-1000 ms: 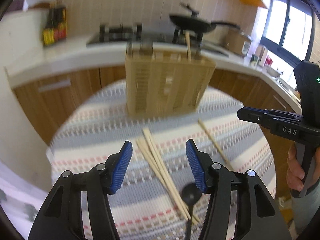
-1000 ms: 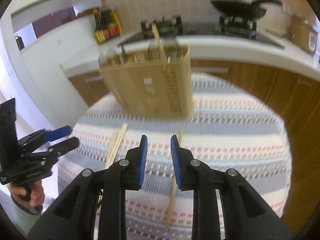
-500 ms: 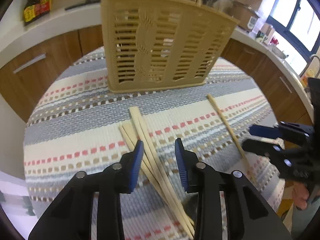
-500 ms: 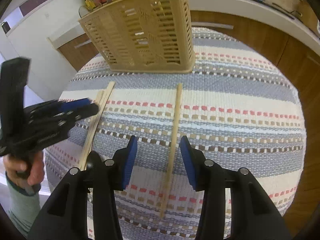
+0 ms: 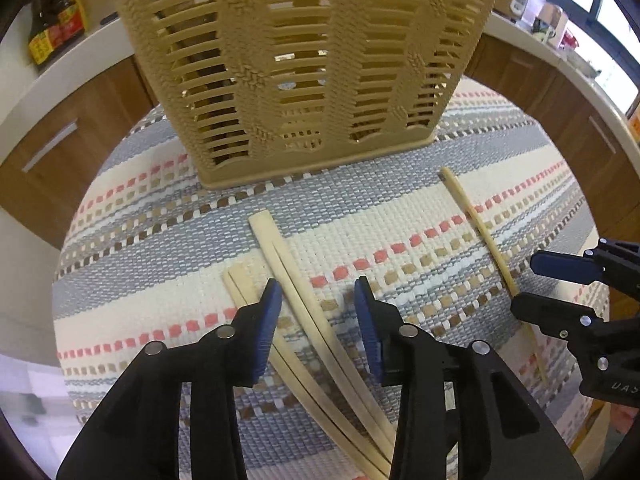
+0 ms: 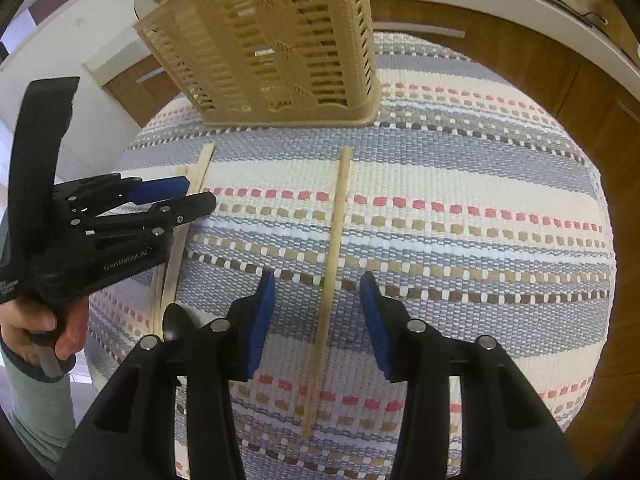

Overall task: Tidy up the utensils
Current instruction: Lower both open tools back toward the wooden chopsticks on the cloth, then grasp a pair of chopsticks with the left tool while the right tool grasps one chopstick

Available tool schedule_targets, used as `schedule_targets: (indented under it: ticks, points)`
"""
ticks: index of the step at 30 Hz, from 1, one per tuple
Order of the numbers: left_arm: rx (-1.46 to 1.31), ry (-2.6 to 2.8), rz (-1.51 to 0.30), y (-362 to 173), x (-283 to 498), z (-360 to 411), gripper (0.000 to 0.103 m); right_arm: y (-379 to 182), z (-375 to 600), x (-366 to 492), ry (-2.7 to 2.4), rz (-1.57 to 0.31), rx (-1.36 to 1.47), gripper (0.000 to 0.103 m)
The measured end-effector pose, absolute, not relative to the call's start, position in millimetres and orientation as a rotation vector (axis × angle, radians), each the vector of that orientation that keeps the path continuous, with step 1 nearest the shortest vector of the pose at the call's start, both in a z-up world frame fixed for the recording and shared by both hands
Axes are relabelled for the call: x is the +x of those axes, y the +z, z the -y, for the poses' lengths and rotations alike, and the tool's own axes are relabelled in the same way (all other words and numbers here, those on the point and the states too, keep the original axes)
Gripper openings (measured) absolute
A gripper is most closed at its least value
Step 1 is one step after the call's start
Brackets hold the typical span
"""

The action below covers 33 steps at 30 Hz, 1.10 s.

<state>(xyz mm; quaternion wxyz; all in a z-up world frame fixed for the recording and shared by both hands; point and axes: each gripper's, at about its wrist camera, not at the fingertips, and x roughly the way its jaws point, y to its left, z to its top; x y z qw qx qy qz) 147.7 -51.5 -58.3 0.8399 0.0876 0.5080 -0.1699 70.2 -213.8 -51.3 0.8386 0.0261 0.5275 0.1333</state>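
A tan slotted utensil basket [image 5: 304,68] stands on the striped cloth; it also shows in the right wrist view [image 6: 276,52]. Several pale chopsticks [image 5: 304,304] lie in a bundle in front of it. My left gripper [image 5: 318,320] is open, low over the cloth, with its jaws on either side of two of them. A single chopstick [image 6: 334,248] lies to the right, also seen in the left wrist view [image 5: 480,232]. My right gripper [image 6: 318,312] is open and straddles its near part. A black spoon [image 6: 176,320] lies beside the bundle.
The round table has a striped woven cloth [image 6: 460,200]. Wooden cabinets and a white counter [image 5: 568,76] ring the table. Sauce bottles [image 5: 56,28] stand on the counter at the far left.
Both grippers have dropped toward the cloth and moved forward over the chopsticks. The left jaws narrowed from wide, then opened a little; the right jaws widened around the single chopstick.
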Motion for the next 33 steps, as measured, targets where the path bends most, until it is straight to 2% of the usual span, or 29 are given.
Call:
schedule_targets:
  ticks: [2, 6, 10, 13, 17, 20, 27, 33]
  points:
    - [0.19, -0.347, -1.081, -58.7, 148.0, 53.1, 0.036, -53.2, 210.6, 78.4, 0.29, -1.14, 0.055, 0.035]
    - [0.206, -0.328, -1.092, -59.5, 144.2, 55.3, 0.036, -57.4, 203.6, 96.5, 0.25, -1.179, 0.032, 0.025]
    - [0.231, -0.313, -1.093, -61.0, 140.7, 63.2, 0.036, -60.5, 193.9, 106.0, 0.206, -1.199, -0.034, 0.005]
    - [0.261, -0.309, -1.088, -61.6, 136.4, 70.1, 0.03, -60.8, 187.4, 105.3, 0.208, -1.196, -0.08, 0.004]
    - [0.287, -0.302, -1.082, -60.8, 131.5, 80.7, 0.017, -58.2, 190.2, 99.7, 0.216, -1.179, -0.064, 0.004]
    - [0.291, -0.297, -1.074, -60.8, 128.2, 86.5, 0.012, -50.8, 197.6, 91.0, 0.232, -1.154, -0.039, 0.004]
    - [0.096, -0.352, -0.933, -22.9, 111.0, 64.2, 0.01, -19.2, 208.5, 66.8, 0.28, -1.036, -0.03, 0.004]
    - [-0.034, -0.409, -0.698, 46.6, 85.2, 30.3, 0.01, 22.8, 213.3, 49.7, 0.333, -0.889, 0.008, 0.004]
